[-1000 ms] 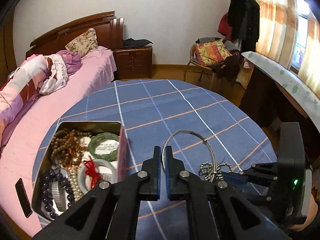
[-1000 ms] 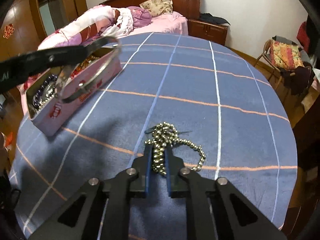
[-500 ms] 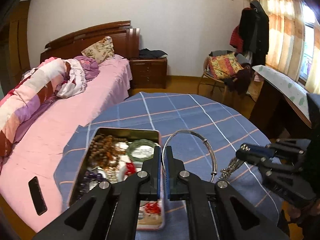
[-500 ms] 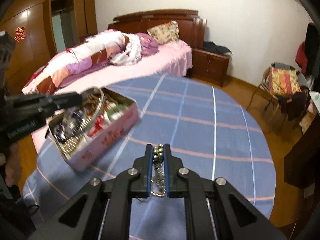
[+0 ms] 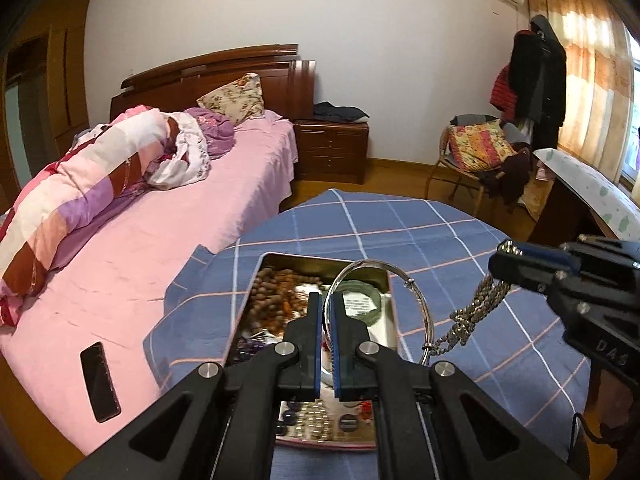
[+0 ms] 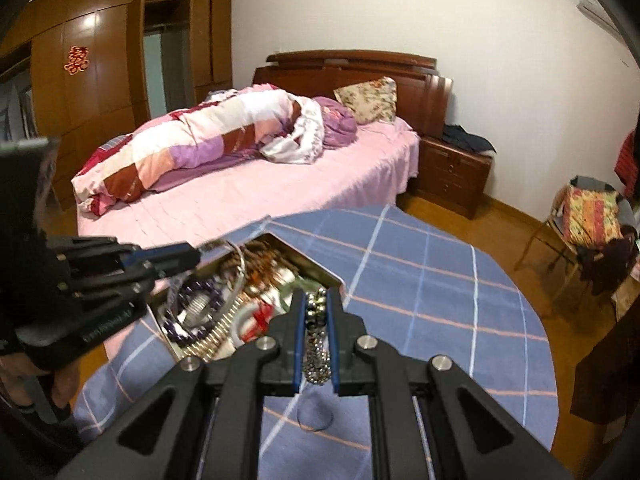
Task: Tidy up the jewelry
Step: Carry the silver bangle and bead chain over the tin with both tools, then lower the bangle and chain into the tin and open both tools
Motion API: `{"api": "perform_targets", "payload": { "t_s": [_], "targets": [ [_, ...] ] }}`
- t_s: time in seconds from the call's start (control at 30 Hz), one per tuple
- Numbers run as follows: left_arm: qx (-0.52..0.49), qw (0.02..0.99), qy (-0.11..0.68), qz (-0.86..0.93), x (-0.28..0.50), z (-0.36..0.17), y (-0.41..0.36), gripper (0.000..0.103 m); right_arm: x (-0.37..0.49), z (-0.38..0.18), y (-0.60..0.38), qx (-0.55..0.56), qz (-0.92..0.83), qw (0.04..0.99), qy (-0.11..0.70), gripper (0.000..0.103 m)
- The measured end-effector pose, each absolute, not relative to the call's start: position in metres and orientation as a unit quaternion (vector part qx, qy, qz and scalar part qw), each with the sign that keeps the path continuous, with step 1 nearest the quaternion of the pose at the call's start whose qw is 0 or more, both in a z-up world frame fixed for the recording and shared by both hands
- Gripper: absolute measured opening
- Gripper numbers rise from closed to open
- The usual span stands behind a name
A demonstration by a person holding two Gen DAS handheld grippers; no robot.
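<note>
My left gripper point(image 5: 328, 300) is shut on a thin silver bangle point(image 5: 416, 292) and holds it above an open metal tin point(image 5: 390, 280) full of bead strings, a green bangle point(image 5: 366, 294) and other jewelry. My right gripper point(image 6: 316, 300) is shut on a silver bead chain point(image 6: 317, 354) that hangs from its jaws above the table. In the left wrist view the right gripper point(image 5: 504, 254) is at the right, with the chain point(image 5: 468, 316) dangling beside the bangle. In the right wrist view the left gripper point(image 6: 196, 256) holds the bangle point(image 6: 240, 268) over the tin point(image 6: 320, 276).
The tin sits on a round table with a blue checked cloth point(image 5: 420, 236). A pink bed point(image 5: 160, 240) adjoins the table's left side, with a black phone point(image 5: 100, 380) on it. A chair point(image 5: 468, 156) and a desk point(image 5: 580, 200) stand to the right.
Both grippers have risen from the table. The right gripper lifted the bead chain off the cloth and carried it toward the tin. The left gripper moved the bangle over the tin.
</note>
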State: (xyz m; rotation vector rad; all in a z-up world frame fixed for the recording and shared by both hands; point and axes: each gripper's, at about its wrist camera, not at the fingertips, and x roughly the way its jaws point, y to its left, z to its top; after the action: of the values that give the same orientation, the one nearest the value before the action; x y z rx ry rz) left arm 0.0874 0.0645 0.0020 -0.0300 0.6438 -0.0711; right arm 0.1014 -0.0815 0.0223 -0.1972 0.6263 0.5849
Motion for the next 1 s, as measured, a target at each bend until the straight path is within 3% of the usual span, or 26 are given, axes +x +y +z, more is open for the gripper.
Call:
{"api": "perform_targets", "payload": {
  "t_s": [0.4,1.0],
  "targets": [
    [-0.024,0.946,0.323,-0.013,0.091,-0.007,0.09,0.002,0.102,0.044,-0.04,-0.112,0.309,0.903,0.276,0.012],
    [-0.02,0.923,0.385,-0.002,0.107,-0.056,0.095,0.003,0.13,-0.033,-0.014,-0.112,0.317,0.866,0.369,0.012]
  ]
}}
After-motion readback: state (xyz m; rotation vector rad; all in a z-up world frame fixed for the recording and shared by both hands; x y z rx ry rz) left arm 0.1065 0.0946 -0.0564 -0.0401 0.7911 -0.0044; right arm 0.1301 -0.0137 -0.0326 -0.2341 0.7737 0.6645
